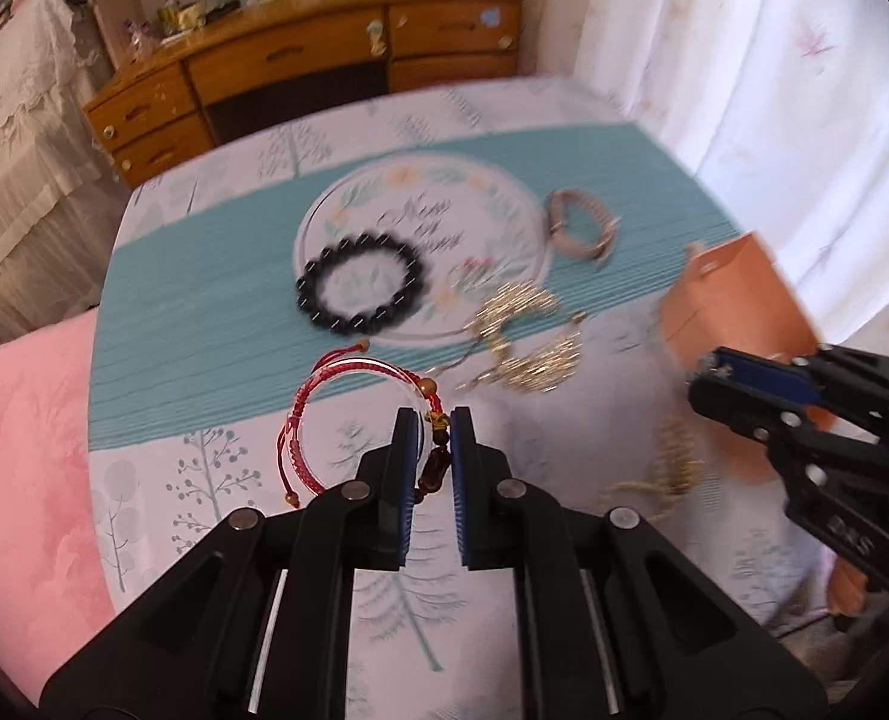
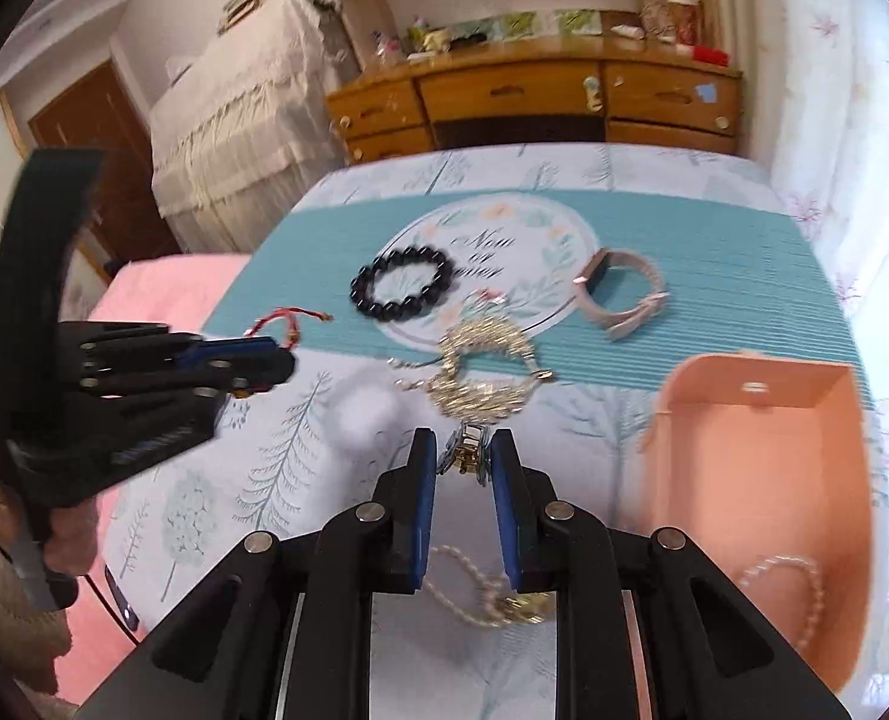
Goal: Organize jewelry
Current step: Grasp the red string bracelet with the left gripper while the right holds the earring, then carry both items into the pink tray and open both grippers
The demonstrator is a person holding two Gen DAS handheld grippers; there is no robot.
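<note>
Covering most of both views, the bed sheet [image 1: 396, 600] with its tree print carries a teal mat [image 1: 204, 300], and every piece of jewelry lies on or near that mat. A peach box [image 2: 756, 480] stands open at the right; a pearl strand [image 2: 804, 588] rests inside, half cut off by the lens edge. In the left wrist view the same box is blurred and partly hidden behind the right gripper [image 1: 708, 375].

On the mat's round floral print lies a black bead bracelet [image 1: 360, 285], with a pale strap watch [image 1: 582, 228] just beside the print. A tangled gold chain [image 1: 528, 336] lies near them, its links too smeared to separate.

The left gripper [image 1: 434, 420] has its fingers drawn near together around the dark beads of a red cord bracelet [image 1: 336, 414]; whether the pads actually pinch it I cannot tell. The right gripper's fingers sit narrowly apart with a small gold-and-silver piece [image 2: 465, 450] between them, blurred, contact unclear. Below them a second pearl necklace [image 2: 492, 600] is largely hidden by the gripper body.
</note>
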